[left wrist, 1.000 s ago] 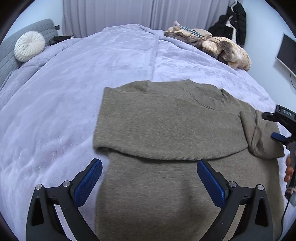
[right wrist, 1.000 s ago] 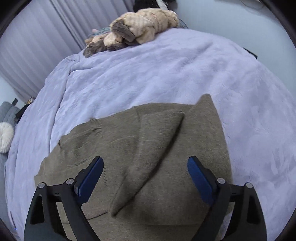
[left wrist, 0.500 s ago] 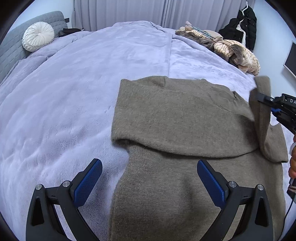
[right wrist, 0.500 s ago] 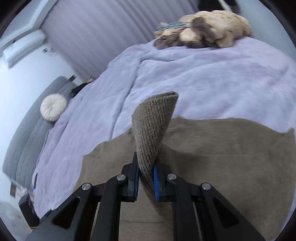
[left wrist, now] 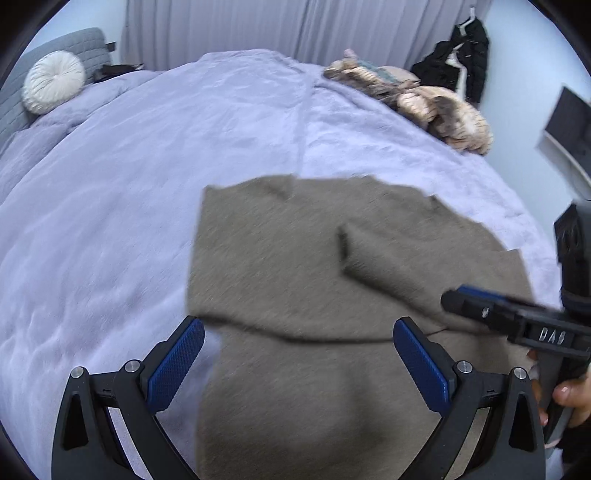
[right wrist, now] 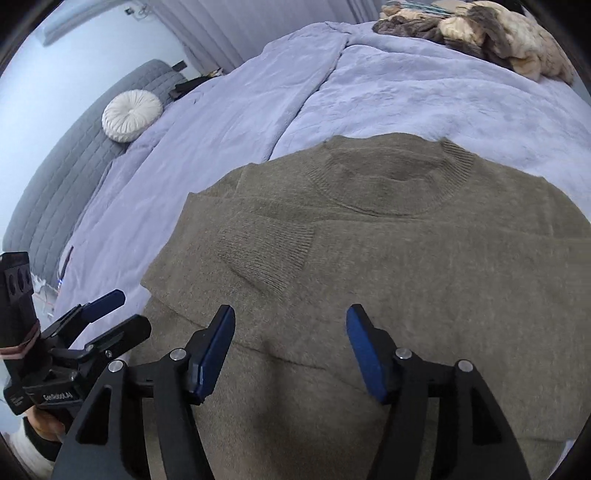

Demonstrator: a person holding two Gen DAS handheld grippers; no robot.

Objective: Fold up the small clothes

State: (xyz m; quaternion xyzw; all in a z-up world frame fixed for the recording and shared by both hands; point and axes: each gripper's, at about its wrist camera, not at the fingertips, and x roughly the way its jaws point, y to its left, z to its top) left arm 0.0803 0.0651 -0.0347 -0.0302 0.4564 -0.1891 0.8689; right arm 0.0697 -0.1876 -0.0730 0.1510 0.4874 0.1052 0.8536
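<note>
An olive-brown knit sweater point(left wrist: 295, 280) point(right wrist: 388, 221) lies flat on the lilac bed cover point(left wrist: 147, 155) point(right wrist: 388, 88). Both sleeves are folded across its chest; the ribbed cuff point(right wrist: 266, 251) of one lies just ahead of my right gripper. My right gripper point(right wrist: 290, 350) hovers over the sweater's lower body, its jaws opening with nothing between them. It shows from the side in the left wrist view as the right gripper point(left wrist: 476, 306). My left gripper point(left wrist: 297, 358) is wide open above the sweater's left edge, holding nothing, and appears as the left gripper point(right wrist: 110, 314) at the lower left of the right wrist view.
A heap of tan and brown furry clothes point(left wrist: 436, 107) point(right wrist: 480, 29) lies at the far side of the bed. A round white cushion point(left wrist: 53, 86) point(right wrist: 131, 116) rests against the grey headboard point(right wrist: 66, 166). A black coat point(left wrist: 461, 59) hangs on the wall; a dark screen point(left wrist: 569, 125) is mounted at right.
My right gripper shut on the sleeve, lifted it and carried it across the chest, then let go; the sleeve now lies folded flat. The left gripper stayed open and barely shifted.
</note>
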